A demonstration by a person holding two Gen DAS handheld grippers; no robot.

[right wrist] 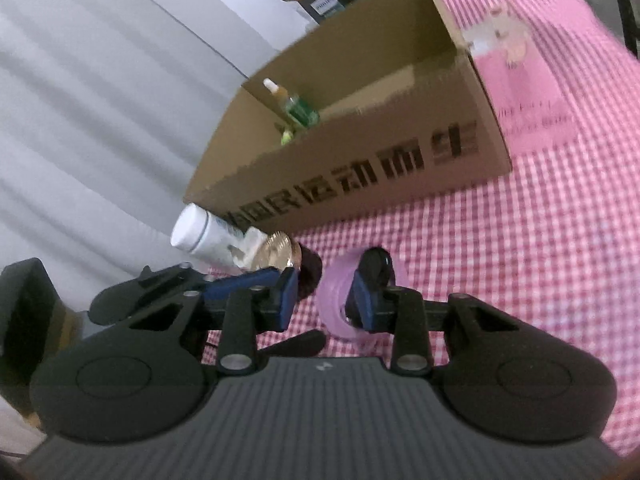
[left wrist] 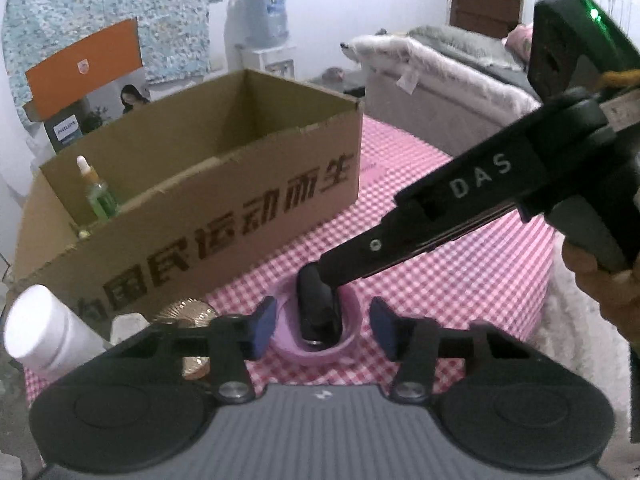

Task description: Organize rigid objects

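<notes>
The pink checked cloth (left wrist: 440, 216) carries everything. At its back stands the open cardboard box (left wrist: 224, 184), where I judge the loose pieces belong. A green dropper bottle (left wrist: 100, 196) already stands upright in its left end.

My left hand-held gripper (left wrist: 324, 328) is released, with its blue pads spread either side of the lilac ring (left wrist: 312, 354); I cannot tell if they touch it. My right hand-held gripper (right wrist: 322, 300) comes in from the right and is not clenched. One pad sits inside the ring against the small black piece (left wrist: 316, 308) lying in the hole. The other pad is outside, so the ring's wall lies between the jaws, and I see a sliver of gap on the outer side.

A white bottle (left wrist: 44, 328) lies tipped at the box's near left corner, with a gold disc (left wrist: 188, 312) just beside it and close to the ring.

To do this step well, I should first decide which thing I am picking up, the ring or the black piece. For the ring, I would close squarely across its wall, low down, so it does not swing. I would keep the left pads wide as a fence only, lift straight up until clear of the gold disc, and carry over the box's near wall before letting go. The black piece may ride along loose and drop, so I would go slowly
</notes>
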